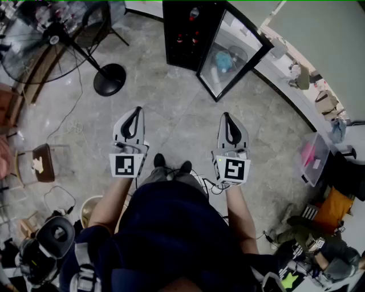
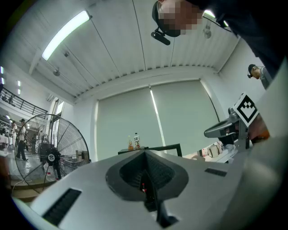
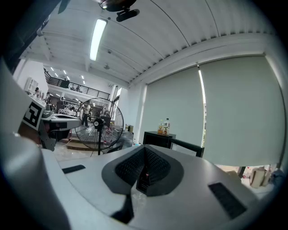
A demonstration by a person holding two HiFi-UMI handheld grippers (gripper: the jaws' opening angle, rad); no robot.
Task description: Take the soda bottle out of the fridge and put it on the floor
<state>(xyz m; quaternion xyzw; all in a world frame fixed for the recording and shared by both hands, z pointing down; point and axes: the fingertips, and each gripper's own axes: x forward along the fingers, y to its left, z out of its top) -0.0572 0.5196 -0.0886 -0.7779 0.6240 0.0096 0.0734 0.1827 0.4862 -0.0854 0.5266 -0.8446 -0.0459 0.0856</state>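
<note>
Soda bottle (image 1: 194, 13): top centre, dim inside the open fridge (image 1: 170, 34), well apart from both grippers. Probably smooth, rigid, weighty if full; grip mid-body. Left gripper (image 1: 136, 109), right gripper (image 1: 226, 115): jaws together, empty.

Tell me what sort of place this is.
Probably a workshop or lab hall, not a home: a big pedestal fan, a black glass-door fridge standing open and a railed upper gallery.

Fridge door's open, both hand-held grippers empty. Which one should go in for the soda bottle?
Left, probably. The left hand-held gripper has bare floor up to the fridge opening; the open door stands ahead of the right hand-held gripper. Both are shut.
</note>
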